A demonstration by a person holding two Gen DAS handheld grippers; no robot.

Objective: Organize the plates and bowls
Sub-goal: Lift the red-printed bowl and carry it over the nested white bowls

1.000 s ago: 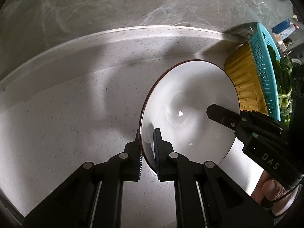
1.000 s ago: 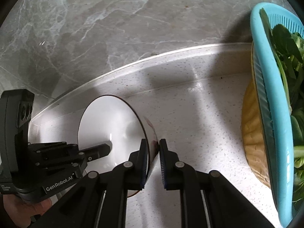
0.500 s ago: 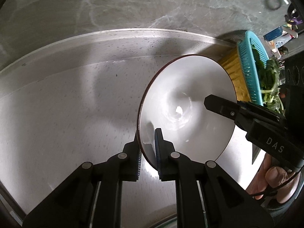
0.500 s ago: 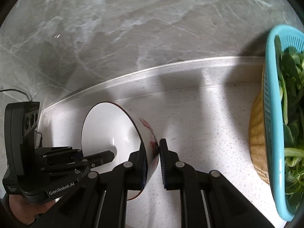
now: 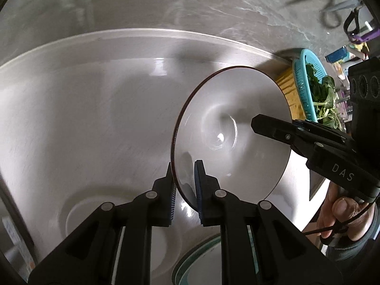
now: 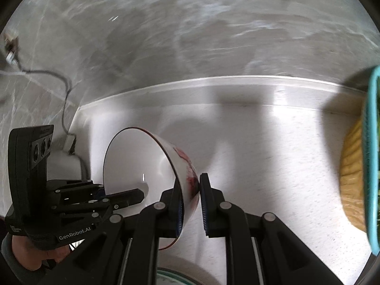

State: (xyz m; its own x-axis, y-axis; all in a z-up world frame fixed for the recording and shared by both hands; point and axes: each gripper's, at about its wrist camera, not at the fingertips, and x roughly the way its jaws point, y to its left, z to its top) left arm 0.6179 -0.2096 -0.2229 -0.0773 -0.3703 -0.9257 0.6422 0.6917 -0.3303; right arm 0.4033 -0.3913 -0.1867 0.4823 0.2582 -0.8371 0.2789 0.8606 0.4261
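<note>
Two grippers hold one bowl by opposite sides of its rim. The left gripper is clenched on the near rim, one pad outside the wall and one inside the white hollow. The right gripper clamps the far rim the same way, its right pad against the red-patterned outer wall. In the left view the right gripper comes in from the right, one finger reaching over the bowl's inside, with a hand gripping its handle. In the right view the left gripper comes in from the left, its tip inside the bowl, held by a hand in a dark sleeve.

Against a second ago, the bowl sits higher over the counter and farther from the basket, which now looks smaller in the left view. A pale dish and a green-rimmed plate have come into sight below the left gripper; neither showed before. The bowl tilts more, showing more of its red pattern to the right camera.

The bowl is glossy, round and deep, white inside with a thin dark-red rim. The counter is pale speckled stone with a raised back edge; the wall behind is grey veined marble. The basket is teal slotted plastic holding leafy greens, set in a yellow ribbed tub. A cable hangs down the wall at left.
</note>
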